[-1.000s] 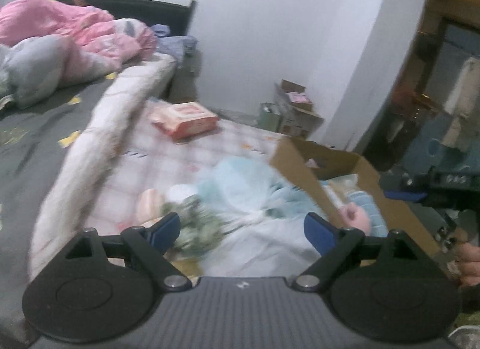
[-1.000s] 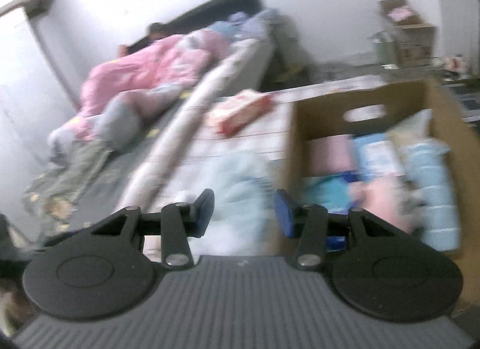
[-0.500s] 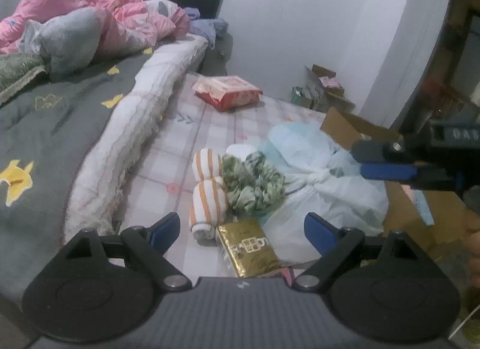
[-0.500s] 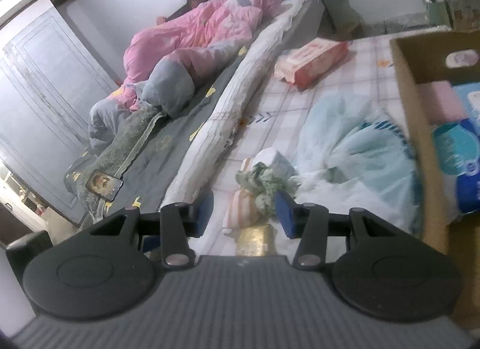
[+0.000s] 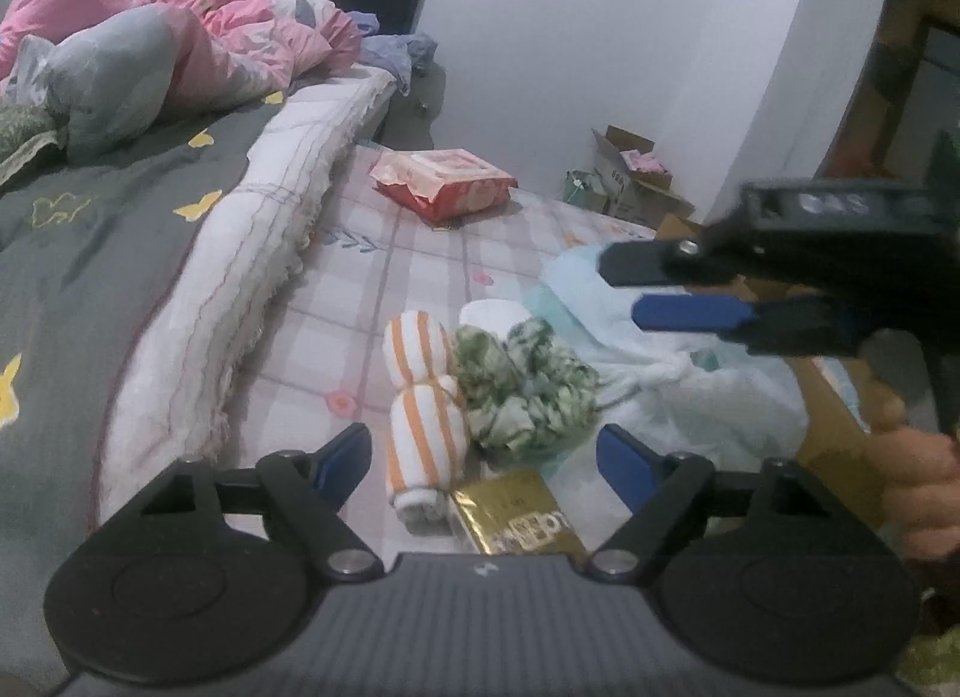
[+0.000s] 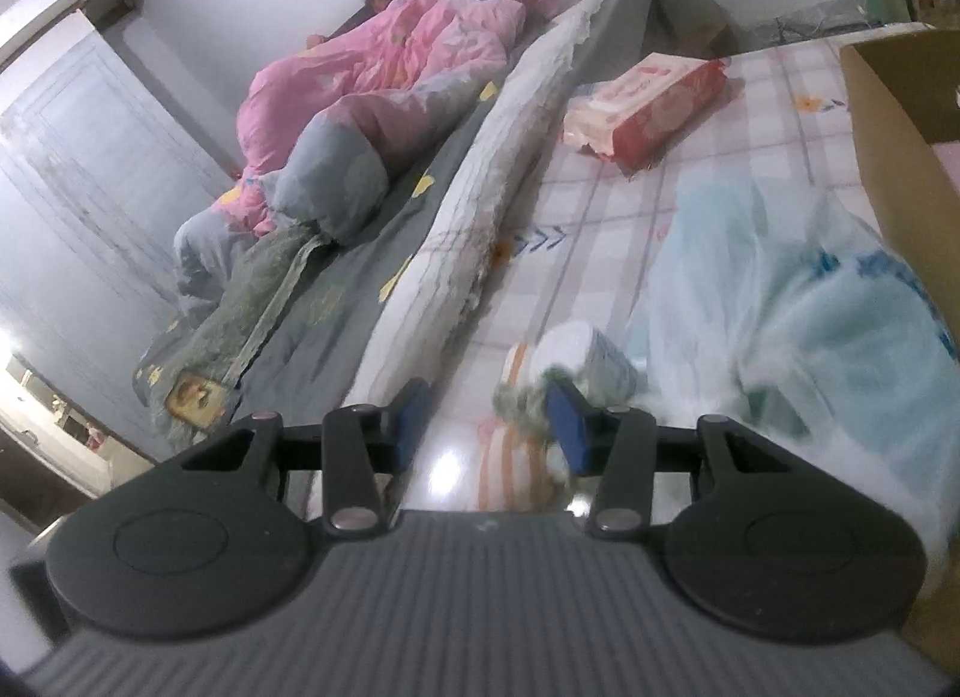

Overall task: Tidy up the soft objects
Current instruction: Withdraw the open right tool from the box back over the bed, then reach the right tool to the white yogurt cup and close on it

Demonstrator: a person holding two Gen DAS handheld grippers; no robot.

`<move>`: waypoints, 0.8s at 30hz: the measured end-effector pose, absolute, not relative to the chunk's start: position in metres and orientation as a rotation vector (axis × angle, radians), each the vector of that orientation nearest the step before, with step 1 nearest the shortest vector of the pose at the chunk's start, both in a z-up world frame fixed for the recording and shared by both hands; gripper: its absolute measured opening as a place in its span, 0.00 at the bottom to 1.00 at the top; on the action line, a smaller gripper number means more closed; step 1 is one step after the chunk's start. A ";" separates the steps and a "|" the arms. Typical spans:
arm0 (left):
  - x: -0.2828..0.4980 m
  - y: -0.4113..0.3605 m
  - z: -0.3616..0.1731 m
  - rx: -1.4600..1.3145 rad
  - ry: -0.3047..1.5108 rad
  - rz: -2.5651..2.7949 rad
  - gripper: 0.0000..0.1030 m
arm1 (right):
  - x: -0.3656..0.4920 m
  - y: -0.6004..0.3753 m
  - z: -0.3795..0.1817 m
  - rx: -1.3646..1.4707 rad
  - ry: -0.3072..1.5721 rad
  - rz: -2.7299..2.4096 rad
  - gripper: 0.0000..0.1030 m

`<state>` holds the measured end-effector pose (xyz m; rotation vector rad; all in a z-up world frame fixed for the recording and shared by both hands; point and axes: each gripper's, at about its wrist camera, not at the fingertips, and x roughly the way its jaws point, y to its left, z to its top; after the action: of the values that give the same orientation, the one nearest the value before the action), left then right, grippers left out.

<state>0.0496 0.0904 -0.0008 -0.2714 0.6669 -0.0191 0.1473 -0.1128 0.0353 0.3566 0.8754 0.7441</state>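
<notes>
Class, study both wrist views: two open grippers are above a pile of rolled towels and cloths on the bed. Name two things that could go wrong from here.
1. The orange-striped towel rolls touch the green patterned cloth, so the open left gripper might pinch both together.
2. The right gripper hangs above the same pile, near the pale blue bag; the two grippers could collide, or a finger could snag the bag.
</notes>
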 end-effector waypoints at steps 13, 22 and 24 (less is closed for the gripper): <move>0.053 0.134 0.004 -0.225 0.705 0.091 0.59 | 0.158 -0.052 -0.029 0.312 1.117 0.856 0.33; 0.064 0.145 0.012 -0.288 0.659 0.062 0.59 | 0.164 -0.076 0.005 0.367 1.030 0.929 0.39; 0.071 0.140 0.010 -0.289 0.661 0.036 0.59 | 0.169 -0.083 0.024 0.310 0.960 0.889 0.42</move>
<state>0.0707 0.1404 0.0101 -0.2889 0.6609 0.0355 0.1687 -0.0828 0.0240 0.3097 0.9604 0.8895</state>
